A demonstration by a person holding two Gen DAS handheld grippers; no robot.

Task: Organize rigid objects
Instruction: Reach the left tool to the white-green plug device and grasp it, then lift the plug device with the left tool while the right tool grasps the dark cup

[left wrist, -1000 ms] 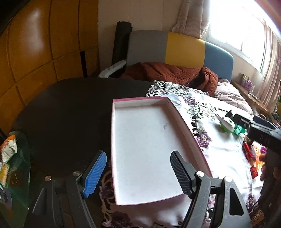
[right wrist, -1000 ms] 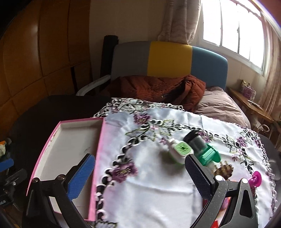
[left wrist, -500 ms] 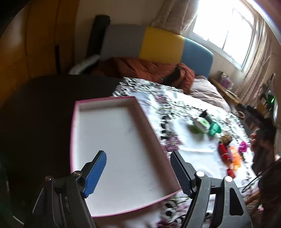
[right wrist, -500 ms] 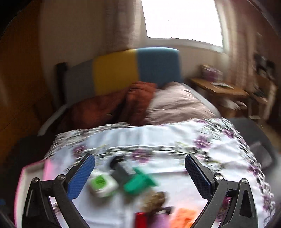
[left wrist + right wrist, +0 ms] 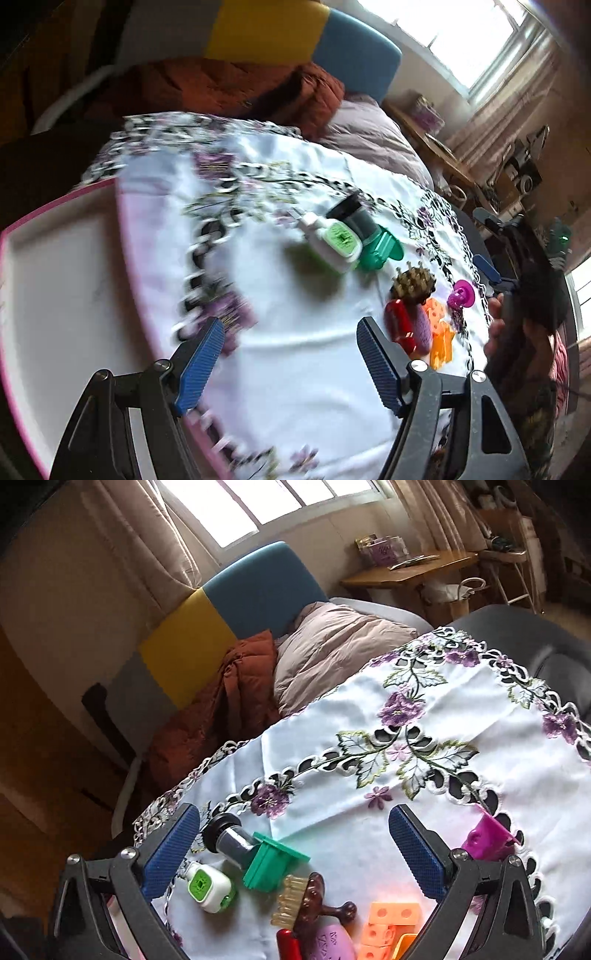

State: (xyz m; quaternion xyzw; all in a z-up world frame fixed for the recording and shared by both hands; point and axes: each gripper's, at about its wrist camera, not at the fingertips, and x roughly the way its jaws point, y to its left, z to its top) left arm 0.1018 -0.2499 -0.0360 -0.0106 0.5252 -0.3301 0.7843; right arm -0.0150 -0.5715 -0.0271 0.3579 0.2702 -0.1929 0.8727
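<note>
both grippers, left gripper [image 5: 290,360] and right gripper [image 5: 293,849], are spread and hold nothing. one pink tray [image 5: 55,295] lies at nine o'clock on the desk [image 5: 424,709]. at three o'clock cluster one green-white device [image 5: 334,242], one green-based cylinder [image 5: 255,853], one brown brush [image 5: 306,897], one magenta piece [image 5: 487,836].

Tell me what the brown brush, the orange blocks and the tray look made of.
Brush: glossy dark brown moulded plastic, judging by its highlights; bristles amber, translucent.
Blocks: matte orange plastic with round moulded holes.
Tray: likely cardboard; flat matte white inside, thin pink rim.
</note>
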